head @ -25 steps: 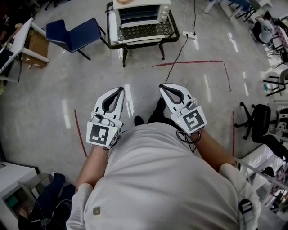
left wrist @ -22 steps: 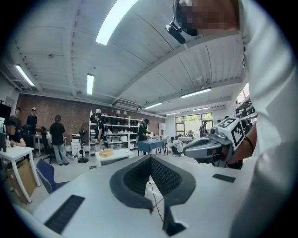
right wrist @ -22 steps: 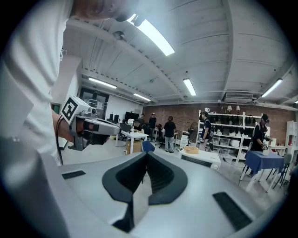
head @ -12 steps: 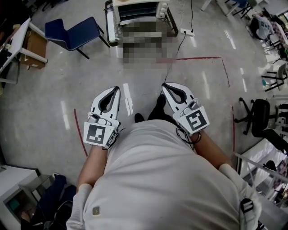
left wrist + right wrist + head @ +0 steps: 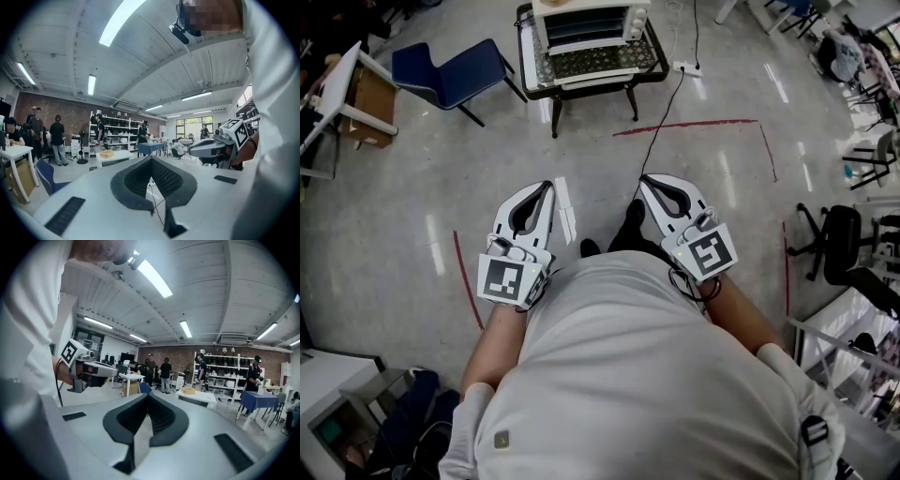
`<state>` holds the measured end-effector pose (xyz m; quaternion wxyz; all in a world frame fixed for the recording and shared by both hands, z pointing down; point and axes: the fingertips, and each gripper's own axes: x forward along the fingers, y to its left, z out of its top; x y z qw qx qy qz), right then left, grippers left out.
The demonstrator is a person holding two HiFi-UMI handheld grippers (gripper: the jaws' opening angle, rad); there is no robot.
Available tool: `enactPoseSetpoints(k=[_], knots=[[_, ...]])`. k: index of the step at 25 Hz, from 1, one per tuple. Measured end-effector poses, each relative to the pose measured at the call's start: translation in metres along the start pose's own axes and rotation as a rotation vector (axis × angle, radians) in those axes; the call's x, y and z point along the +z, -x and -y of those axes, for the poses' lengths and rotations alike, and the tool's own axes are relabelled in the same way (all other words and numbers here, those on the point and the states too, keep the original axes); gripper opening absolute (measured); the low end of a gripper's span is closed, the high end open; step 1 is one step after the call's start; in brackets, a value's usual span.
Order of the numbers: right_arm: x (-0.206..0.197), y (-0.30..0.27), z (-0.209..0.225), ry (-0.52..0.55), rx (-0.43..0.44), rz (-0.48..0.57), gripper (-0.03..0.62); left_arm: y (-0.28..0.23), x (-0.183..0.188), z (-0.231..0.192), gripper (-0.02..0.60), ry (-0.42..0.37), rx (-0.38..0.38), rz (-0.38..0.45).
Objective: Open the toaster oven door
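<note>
The white toaster oven (image 5: 591, 21) stands on a low black table (image 5: 645, 67) at the far top of the head view, its dark glass door facing me. Both grippers hang in front of the person's waist, well short of it. My left gripper (image 5: 547, 186) and right gripper (image 5: 645, 179) are shut with nothing between their jaws. In the left gripper view the jaws (image 5: 151, 159) meet, and the oven (image 5: 116, 159) shows small behind them. The right gripper view shows its closed jaws (image 5: 148, 395) and the oven (image 5: 199, 399) with a shallow bowl (image 5: 188, 390) on top.
A blue chair (image 5: 455, 70) stands left of the low table. A black cable runs over the floor to a power strip (image 5: 686, 67). Red tape lines (image 5: 689, 125) mark the floor. An office chair (image 5: 839, 253) is at the right, a white table with a cardboard box (image 5: 370, 103) at the left.
Both grippers stay shut and hold about the same place by the waist. The head view has shifted only slightly.
</note>
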<state>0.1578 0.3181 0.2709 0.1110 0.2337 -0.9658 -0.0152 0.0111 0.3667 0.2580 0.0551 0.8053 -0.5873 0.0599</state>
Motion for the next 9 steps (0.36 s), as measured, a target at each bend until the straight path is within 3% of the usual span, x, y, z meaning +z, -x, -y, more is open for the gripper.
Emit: enactPoseSetpoints(k=[4, 9], knots=[[0.002, -0.004, 0.002, -0.002, 0.003, -0.001, 0.018, -0.006, 0.012, -0.002, 0.015, 0.011, 0.008, 0.063], [0.006, -0.005, 0.009, -0.008, 0.002, 0.003, 0.018, -0.012, 0.008, -0.001, 0.015, 0.01, 0.003, 0.027]])
